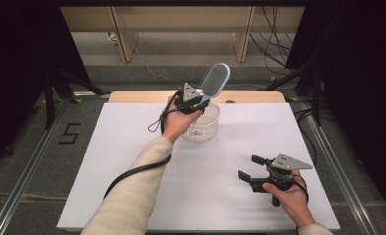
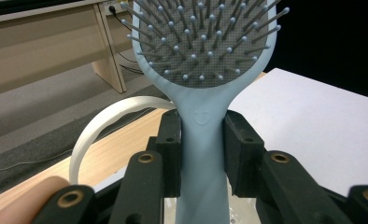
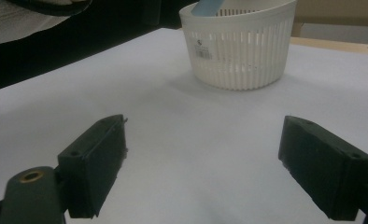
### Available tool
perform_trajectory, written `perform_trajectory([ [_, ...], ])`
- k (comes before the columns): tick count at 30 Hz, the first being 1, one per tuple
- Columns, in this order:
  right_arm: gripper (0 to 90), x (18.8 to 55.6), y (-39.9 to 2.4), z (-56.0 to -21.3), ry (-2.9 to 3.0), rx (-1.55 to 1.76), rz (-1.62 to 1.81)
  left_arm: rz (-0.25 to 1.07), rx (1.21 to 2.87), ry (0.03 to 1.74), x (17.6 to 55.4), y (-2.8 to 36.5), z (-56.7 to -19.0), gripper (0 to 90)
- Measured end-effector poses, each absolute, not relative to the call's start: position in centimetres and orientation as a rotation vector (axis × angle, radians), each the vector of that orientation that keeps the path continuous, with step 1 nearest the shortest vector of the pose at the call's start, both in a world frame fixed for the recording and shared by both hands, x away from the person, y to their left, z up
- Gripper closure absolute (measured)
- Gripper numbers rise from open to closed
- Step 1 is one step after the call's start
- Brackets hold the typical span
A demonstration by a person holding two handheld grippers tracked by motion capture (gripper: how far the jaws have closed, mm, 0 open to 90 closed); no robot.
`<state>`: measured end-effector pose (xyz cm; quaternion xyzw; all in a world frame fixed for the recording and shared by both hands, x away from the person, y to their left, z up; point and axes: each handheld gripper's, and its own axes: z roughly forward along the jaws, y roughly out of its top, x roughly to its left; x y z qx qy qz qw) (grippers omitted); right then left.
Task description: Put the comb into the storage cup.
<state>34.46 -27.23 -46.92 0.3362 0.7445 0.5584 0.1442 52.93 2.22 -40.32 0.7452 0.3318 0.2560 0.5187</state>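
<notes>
We have the left gripper [image 2: 201,154] clamped on the neck of the light-blue plastic paddle hairbrush [image 2: 203,70], held above the white slotted plastic basket [image 1: 201,125]; light, stiff, smooth-handled, so we'd grip there; right gripper [image 3: 203,163] open, idle.

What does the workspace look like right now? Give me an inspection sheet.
Surface: white table top, wooden strip at far edge.
Job's things: blue hairbrush held above white slotted basket, bristle head up.
Clutter: nothing seen.
Grippers: left gripper shut on the hairbrush handle; right gripper open, nothing between its fingers, low over the table.
Cables: black cable trails along left sleeve; more on floor behind.
Surroundings: wooden furniture legs, grey floor, a "5" marked at left.
</notes>
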Motion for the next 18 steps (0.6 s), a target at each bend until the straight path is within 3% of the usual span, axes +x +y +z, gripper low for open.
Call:
perform_trajectory([
  [18, 15.9, 34.46, -27.24, -46.91, 2.149, 0.967, 1.603, 0.609, 1.800, 0.793, 52.81, 2.24, -41.01, 69.7],
])
